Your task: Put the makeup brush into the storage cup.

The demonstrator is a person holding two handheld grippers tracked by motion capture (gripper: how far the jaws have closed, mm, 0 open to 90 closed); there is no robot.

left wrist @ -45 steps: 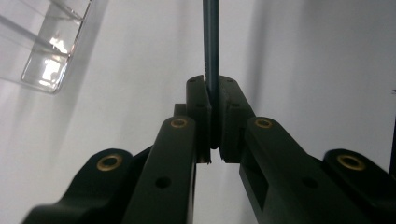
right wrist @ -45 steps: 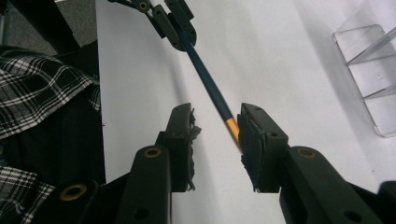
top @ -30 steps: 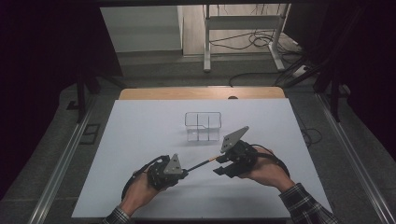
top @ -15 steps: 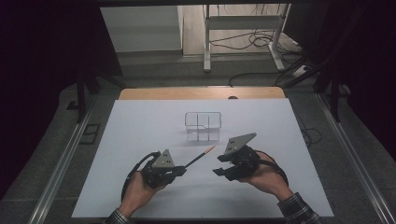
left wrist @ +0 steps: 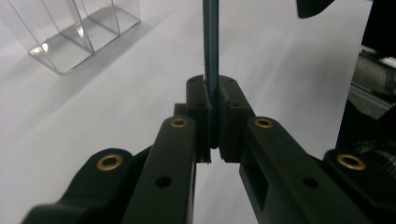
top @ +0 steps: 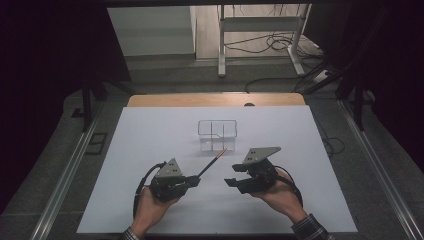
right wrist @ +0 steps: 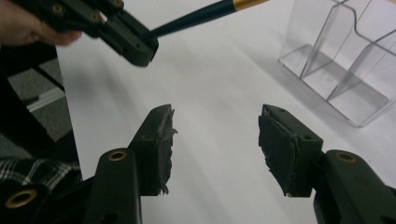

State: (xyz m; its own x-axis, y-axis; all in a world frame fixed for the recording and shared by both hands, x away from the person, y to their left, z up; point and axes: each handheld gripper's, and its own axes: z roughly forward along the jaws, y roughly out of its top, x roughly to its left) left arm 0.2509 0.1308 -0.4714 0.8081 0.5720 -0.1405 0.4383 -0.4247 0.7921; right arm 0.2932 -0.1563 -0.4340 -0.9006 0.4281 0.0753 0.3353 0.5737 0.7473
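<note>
Pencil (left wrist: 212, 56): upper length cut off by top edge of left gripper view; lower end hidden between pressed pads of left gripper (left wrist: 214, 116). Tip detail in high view too small to resolve. In right gripper view, far end cut off at top edge beyond gold band.

Clear divided box (left wrist: 77, 35): top and left portions cut off in left gripper view; upper walls and right side cut off in right gripper view (right wrist: 345, 60).

Right gripper (right wrist: 215, 140): rear body cut off by bottom edge; pad surfaces ragged, finer texture blurred.

Person's forearms: cut off at bottom edge of high view. Room beyond table (top: 150, 150): too dark to resolve at left and right.
</note>
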